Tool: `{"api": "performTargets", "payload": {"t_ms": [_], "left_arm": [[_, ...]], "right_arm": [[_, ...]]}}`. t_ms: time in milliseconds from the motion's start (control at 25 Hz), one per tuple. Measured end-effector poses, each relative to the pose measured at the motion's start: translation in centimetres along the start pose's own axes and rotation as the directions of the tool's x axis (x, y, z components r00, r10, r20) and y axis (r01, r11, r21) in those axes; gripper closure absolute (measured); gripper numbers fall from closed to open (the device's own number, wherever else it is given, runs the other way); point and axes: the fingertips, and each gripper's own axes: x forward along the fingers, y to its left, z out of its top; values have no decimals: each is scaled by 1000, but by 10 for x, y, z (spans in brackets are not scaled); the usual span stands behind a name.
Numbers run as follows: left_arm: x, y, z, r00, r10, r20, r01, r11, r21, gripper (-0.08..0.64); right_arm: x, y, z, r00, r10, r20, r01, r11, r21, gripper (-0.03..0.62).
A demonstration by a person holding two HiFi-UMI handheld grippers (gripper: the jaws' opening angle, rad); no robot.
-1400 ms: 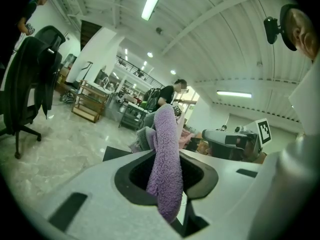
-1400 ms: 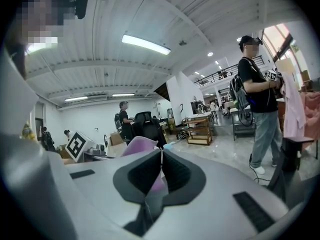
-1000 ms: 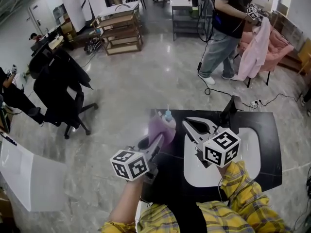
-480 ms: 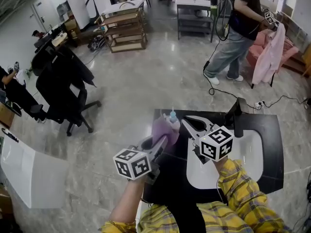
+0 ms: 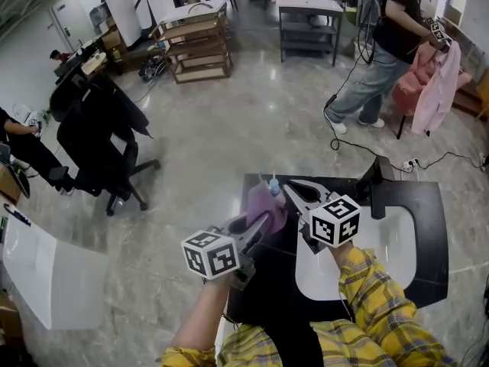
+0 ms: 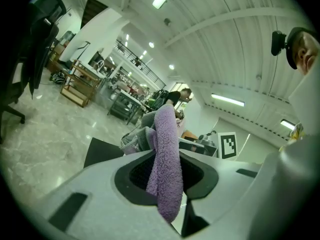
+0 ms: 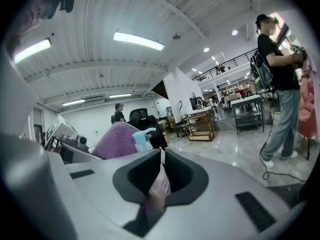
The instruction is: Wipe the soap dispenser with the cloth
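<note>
The left gripper [image 5: 258, 222] is seen with its jaws closed on the purple cloth [image 5: 263, 203], which is laid against the soap dispenser [image 5: 273, 184] at the black table's [image 5: 428, 205] far left corner, while a thin pink piece [image 7: 160, 184] is pinched in the shut right gripper [image 5: 294, 193].

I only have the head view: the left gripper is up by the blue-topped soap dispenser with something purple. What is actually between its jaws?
Observer: The left gripper view shows the left gripper shut on the purple cloth, which runs right through the gap between the jaws.
Operator: And the right gripper, is it empty?
Observer: No. In the right gripper view the right gripper is shut on a thin pale pink strip. I cannot tell what it belongs to.
</note>
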Motion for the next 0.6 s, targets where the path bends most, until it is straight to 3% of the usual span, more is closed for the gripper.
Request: {"api": "performTargets", "payload": {"t_ms": [600], "left_arm": [[11, 16, -18, 998, -7, -57, 4, 998, -56, 484]], "right_arm": [[6, 2, -7, 999, 3, -33, -4, 1000, -18, 584]]}}
